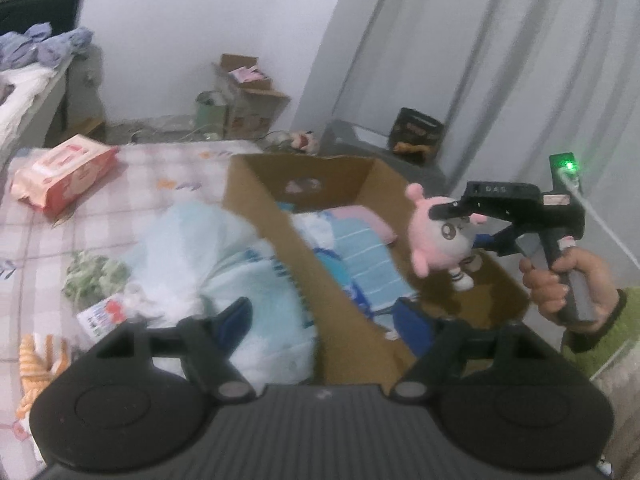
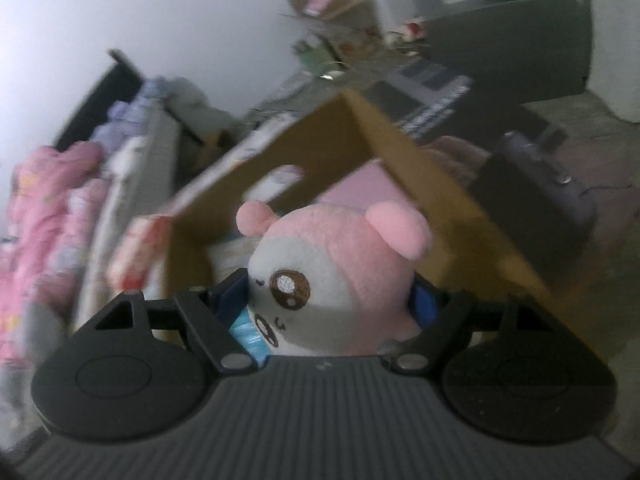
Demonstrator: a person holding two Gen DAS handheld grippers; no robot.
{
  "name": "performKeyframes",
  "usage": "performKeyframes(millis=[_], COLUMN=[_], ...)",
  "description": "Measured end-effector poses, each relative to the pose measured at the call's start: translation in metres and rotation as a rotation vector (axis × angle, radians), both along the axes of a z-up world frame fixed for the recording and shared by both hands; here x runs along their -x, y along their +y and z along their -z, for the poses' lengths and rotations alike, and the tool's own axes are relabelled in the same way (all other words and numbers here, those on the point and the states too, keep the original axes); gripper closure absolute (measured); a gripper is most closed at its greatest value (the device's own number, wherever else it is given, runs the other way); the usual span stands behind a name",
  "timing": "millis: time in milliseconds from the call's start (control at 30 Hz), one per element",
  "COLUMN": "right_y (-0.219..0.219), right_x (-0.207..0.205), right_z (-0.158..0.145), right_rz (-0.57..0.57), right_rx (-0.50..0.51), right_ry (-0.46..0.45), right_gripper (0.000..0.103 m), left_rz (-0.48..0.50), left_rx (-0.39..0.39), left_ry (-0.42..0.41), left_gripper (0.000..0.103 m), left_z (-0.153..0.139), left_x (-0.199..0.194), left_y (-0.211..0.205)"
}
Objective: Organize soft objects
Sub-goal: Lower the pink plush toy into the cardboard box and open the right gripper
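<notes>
The right gripper point(image 2: 330, 304) grips a pink and white plush toy point(image 2: 336, 280) by the head, blue pads pressed against both sides, jaws set wide around it; in the left wrist view the same toy point(image 1: 440, 236) hangs in the right gripper point(image 1: 468, 226) above the open cardboard box point(image 1: 280, 216), over its right half, legs dangling, not touching the box floor; a hand point(image 1: 568, 284) in a green sleeve point(image 1: 604, 336) grips the handle; a green light point(image 1: 568, 166) glows on top of that tool; the left gripper point(image 1: 328, 320) has jaws spread wide with nothing between them, held low over the near edge of the box; inside the box lie folded cloths, a blue striped one point(image 1: 368, 264) and a pink one point(image 1: 368, 220) behind it; just left of the box, touching its wall, a pale blue blanket point(image 1: 240, 280) is heaped on the checked bedsheet point(image 1: 120, 220); further left a green patterned cloth point(image 1: 94, 276), a small red and white packet point(image 1: 104, 314), an orange striped cloth point(image 1: 40, 364) at the near edge, and a pink wipes pack point(image 1: 66, 174) at the far corner; right wrist view is blurred, box walls point(image 2: 304, 152) visible behind the toy.
</notes>
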State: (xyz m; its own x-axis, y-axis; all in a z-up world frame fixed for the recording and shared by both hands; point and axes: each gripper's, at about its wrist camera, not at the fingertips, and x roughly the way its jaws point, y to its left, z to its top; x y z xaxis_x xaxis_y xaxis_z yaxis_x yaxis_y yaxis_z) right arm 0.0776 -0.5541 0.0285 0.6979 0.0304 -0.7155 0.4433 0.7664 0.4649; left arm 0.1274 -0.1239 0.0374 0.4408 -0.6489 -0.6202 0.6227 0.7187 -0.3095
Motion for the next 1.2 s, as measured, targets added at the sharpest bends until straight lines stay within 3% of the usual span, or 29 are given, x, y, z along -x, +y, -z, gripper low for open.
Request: performKeyframes(millis=[167, 433, 733, 933, 1200], right_y=[-0.012, 0.010, 0.019, 0.025, 0.050], right_x=[-0.029, -0.062, -0.037, -0.028, -0.011], right_z=[0.028, 0.039, 0.008, 0.003, -0.003], right_rz=[0.008, -0.030, 0.020, 0.009, -0.039], right_rx=[0.072, 0.255, 0.312, 0.292, 0.157], right_ry=[0.073, 0.145, 0.103, 0.088, 0.025], right_gripper=[0.021, 0.018, 0.015, 0.015, 0.015], left_rz=[-0.034, -0.053, -0.076, -0.110, -0.202], left_rx=[-0.015, -0.016, -0.016, -0.019, -0.028], left_ry=[0.022, 0.030, 0.019, 0.016, -0.008], left_gripper=[0.024, 0.024, 0.023, 0.020, 0.014], left_z=[0.006, 0.007, 0.008, 0.007, 0.007], left_x=[-0.008, -0.010, -0.002, 0.006, 0.027], left_y=[0.010, 0.023, 0.041, 0.061, 0.107])
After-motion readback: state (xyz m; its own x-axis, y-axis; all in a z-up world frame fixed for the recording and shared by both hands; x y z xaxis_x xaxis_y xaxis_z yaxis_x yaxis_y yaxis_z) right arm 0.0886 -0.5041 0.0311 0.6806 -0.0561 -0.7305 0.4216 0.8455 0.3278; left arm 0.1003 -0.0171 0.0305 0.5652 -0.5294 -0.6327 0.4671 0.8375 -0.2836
